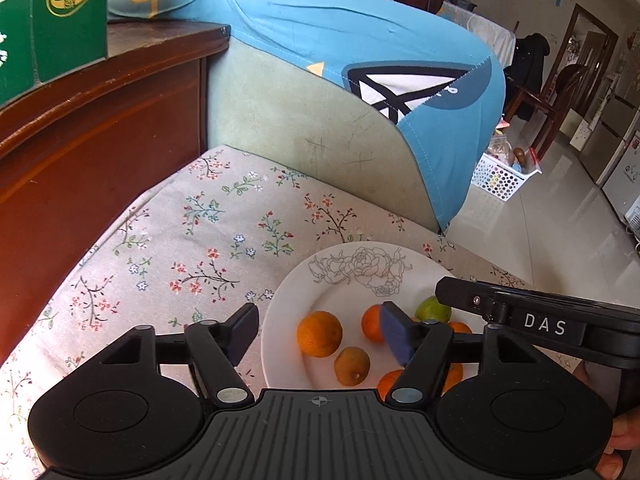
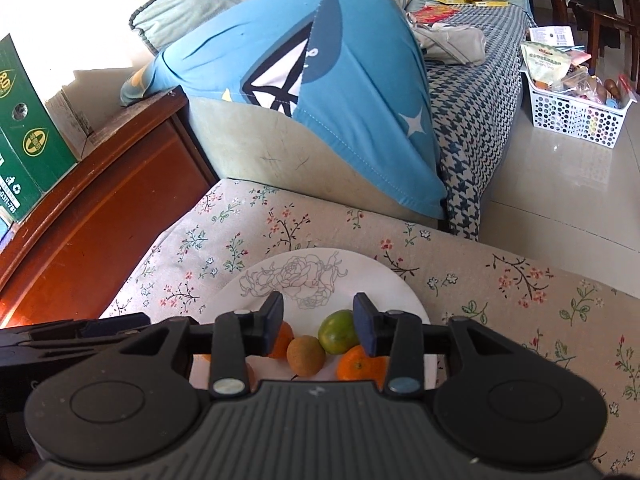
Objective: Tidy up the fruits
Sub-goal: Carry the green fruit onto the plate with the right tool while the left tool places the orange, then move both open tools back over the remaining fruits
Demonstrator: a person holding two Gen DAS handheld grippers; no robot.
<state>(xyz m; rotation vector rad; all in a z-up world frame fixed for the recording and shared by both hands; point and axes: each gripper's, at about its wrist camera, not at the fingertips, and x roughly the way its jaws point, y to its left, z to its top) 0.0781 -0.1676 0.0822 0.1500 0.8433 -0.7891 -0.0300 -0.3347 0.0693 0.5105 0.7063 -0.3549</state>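
Observation:
A white plate (image 1: 288, 292) (image 2: 248, 280) with a rose outline sits on the floral tablecloth and holds several small fruits. My left gripper (image 1: 320, 332) hangs open over the plate's left half, and an orange (image 1: 319, 334) lies between its fingers with neither pad touching it. Beside it are another orange (image 1: 372, 322), a brown fruit (image 1: 352, 366) (image 2: 306, 354) and a green fruit (image 1: 434, 308) (image 2: 338, 330). My right gripper (image 2: 319, 322) is open just above the green fruit, its pads not pressing on it. An orange (image 2: 360, 364) lies under its right finger.
The floral tablecloth (image 1: 180, 248) covers the table. A red-brown wooden cabinet (image 1: 100, 128) with a green box (image 1: 60, 20) stands to the left. A sofa arm under a blue cloth (image 1: 340, 60) is behind the table. A white basket (image 2: 576, 116) sits on the tiled floor.

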